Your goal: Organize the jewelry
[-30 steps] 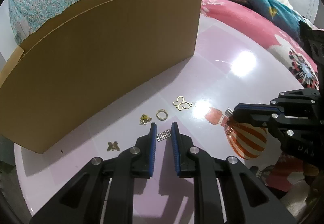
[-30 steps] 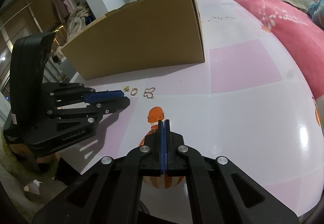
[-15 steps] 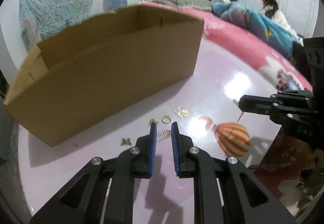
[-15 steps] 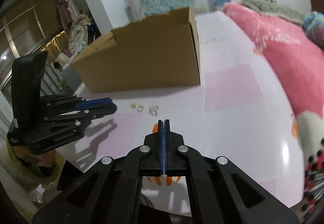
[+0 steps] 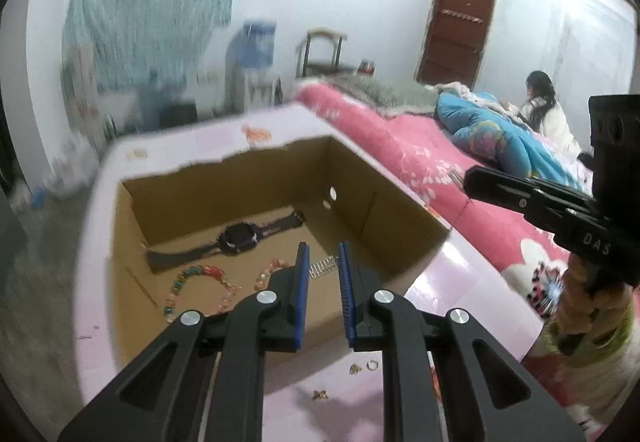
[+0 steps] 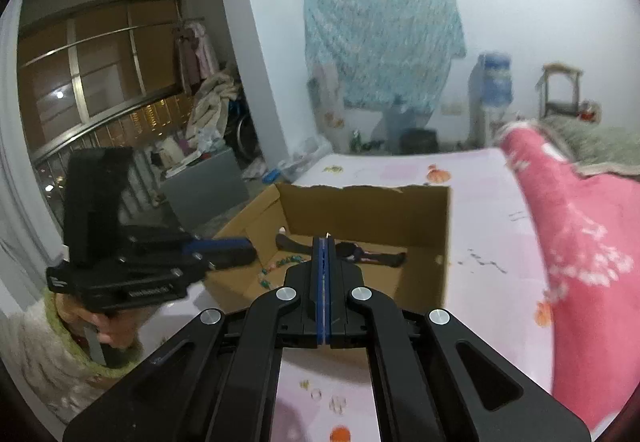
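Our left tongs [image 5: 323, 270] stand narrow, pinching a small silver clip [image 5: 323, 267] between the blue pads, and they hang over the open box [image 5: 404, 218]. Our right tongs [image 6: 323, 242] are pressed fully together, with a tiny glinting bit at their tip that we cannot make out; they too point over the box. Inside lie a dark watch [image 5: 240, 236] and a beaded bracelet [image 5: 200, 276] on the cardboard floor. On the pink worktop [image 5: 472, 282] in front of the box a ring [image 5: 372, 365] and small gold charms [image 5: 320, 395] wait their turn. To do this step well, we judge it best to bring the left tongs low over a bare patch of the box floor, clear of the bracelet, before we let go, so the light clip does not bounce or tangle. We keep both tongs well apart above the box so they do not knock.
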A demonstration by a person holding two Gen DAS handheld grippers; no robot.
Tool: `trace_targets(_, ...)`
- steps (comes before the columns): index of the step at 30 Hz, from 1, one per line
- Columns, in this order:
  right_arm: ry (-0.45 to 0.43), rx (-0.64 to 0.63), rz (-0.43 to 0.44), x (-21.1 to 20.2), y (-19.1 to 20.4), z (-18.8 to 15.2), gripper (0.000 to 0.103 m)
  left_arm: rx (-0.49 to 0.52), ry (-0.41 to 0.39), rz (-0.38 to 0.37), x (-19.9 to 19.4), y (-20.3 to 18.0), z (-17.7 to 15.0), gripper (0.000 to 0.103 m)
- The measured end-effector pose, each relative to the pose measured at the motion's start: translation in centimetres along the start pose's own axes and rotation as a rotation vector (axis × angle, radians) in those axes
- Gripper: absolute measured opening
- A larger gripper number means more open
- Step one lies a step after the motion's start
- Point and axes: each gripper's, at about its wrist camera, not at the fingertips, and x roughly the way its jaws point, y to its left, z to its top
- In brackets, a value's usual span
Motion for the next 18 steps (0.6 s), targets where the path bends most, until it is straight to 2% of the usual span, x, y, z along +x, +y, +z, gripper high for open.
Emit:
trace_targets(4,0.14,0.07,0.021,5.2,-2.1,1.4,0.0,-0.069,0.148,-0.028,5.4,2.2,2.4,0.014)
trace_targets(7,0.266,0.115,-0.023,9.2,-3.9,1.4,0.0,-0.14,0.267,-0.057,9.3,3.4,3.4,0.014)
trace_targets(9,0.305,0.116,-0.046,10.3,-4.2,1.0,0.0,-0.175,0.32,-0.078,11.2,3.7,3.7,0.014)
trace_targets(12,0.34,0.103,-0.08,11.5,-4.8,0.5,0.0,-0.206,0.377,-0.084,13.3,3.8,4.1,0.014)
trace_targets(13,0.348,0.105,-0.087,11.7,-5.1,0.5,0.004,-0.213,0.391,-0.087,13.8,3.6,4.1,0.014)
trace_targets(18,0.339,0.116,-0.097,11.4,-6.2,1.0,0.009,-0.249,0.416,-0.128,14.7,2.9,4.3,0.014)
